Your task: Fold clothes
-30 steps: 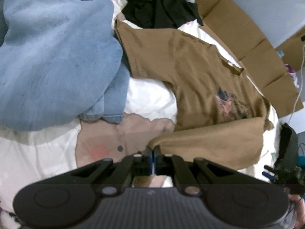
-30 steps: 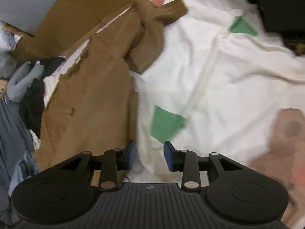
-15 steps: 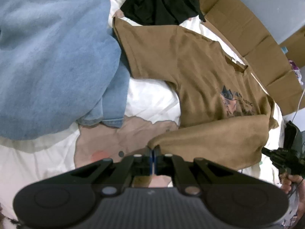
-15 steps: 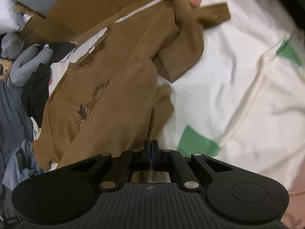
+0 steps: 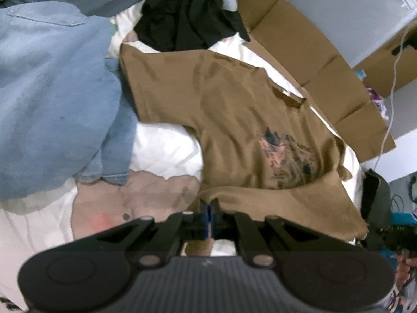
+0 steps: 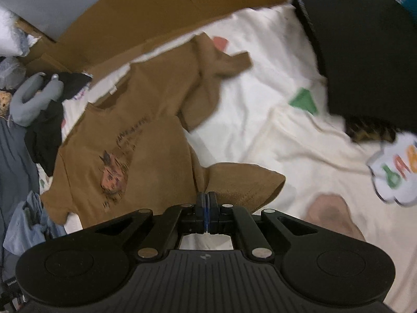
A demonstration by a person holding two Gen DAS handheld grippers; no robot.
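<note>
A brown T-shirt [image 5: 234,112] with a dark and pink print lies face up on the white patterned bedsheet [image 5: 161,151]. Its bottom hem is lifted and folded up over the lower body. My left gripper [image 5: 208,204] is shut on one corner of that hem. My right gripper [image 6: 206,199] is shut on the other corner of the brown T-shirt [image 6: 146,140]. The right sleeve lies crumpled near the cardboard. The right gripper also shows in the left wrist view [image 5: 385,232], at the far right.
A light blue denim garment [image 5: 52,83] lies left of the shirt, a black garment [image 5: 187,18] behind it. Flattened cardboard [image 5: 312,52] borders the far side of the bed. A black object [image 6: 365,39] sits on the bedsheet [image 6: 260,120] at the right, a grey soft toy [image 6: 34,99] at the left.
My right gripper closed on the shirt's hem corner and lifted it. Both grippers have carried the hem up over the lower body of the shirt, toward the print.
</note>
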